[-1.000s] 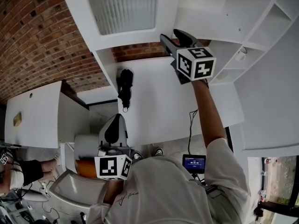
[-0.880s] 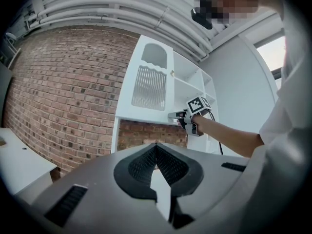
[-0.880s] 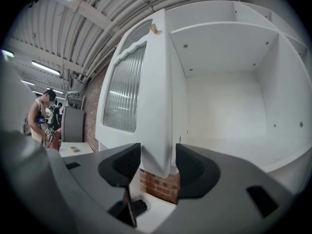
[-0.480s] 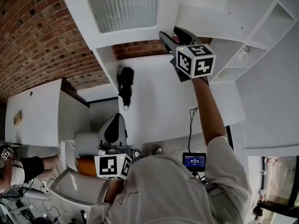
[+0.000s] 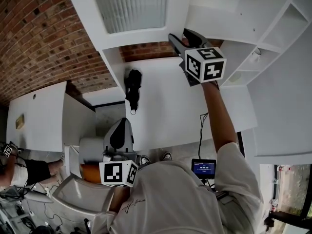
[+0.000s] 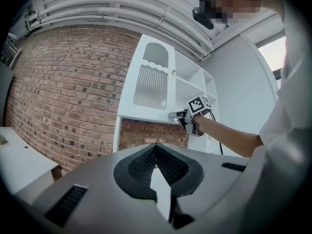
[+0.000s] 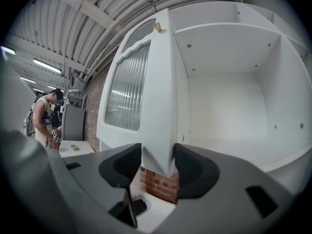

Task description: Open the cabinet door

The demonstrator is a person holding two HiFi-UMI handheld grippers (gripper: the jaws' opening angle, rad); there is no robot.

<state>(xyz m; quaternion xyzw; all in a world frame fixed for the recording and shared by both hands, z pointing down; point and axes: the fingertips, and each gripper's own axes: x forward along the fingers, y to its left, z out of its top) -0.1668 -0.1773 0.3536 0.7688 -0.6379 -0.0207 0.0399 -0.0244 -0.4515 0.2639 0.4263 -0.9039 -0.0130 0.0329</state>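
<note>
The white cabinet door [image 5: 131,9], with a ribbed glass panel, hangs at the top of the head view. It stands ajar beside open white shelves [image 5: 229,13]. My right gripper [image 5: 176,38] is raised to the door's lower free edge and is shut on it. In the right gripper view the door's edge [image 7: 158,130] sits pinched between the two dark pads of the right gripper [image 7: 158,162]. My left gripper [image 5: 119,133] hangs low near the person's body, shut and holding nothing. The left gripper view shows the door [image 6: 151,87] and the right gripper [image 6: 176,115] from afar.
A white tabletop [image 5: 170,106] lies under the cabinet with a black object [image 5: 132,84] on it. A brick wall [image 5: 44,38] fills the left side. More open shelves [image 5: 273,28] run to the right. A white desk [image 5: 39,116], a seated person [image 5: 24,169] and a small screen [image 5: 203,168] lie lower down.
Almost nothing: the right gripper keeps its hold on the door's edge in the same spot. The person at the lower left has shifted a little.
</note>
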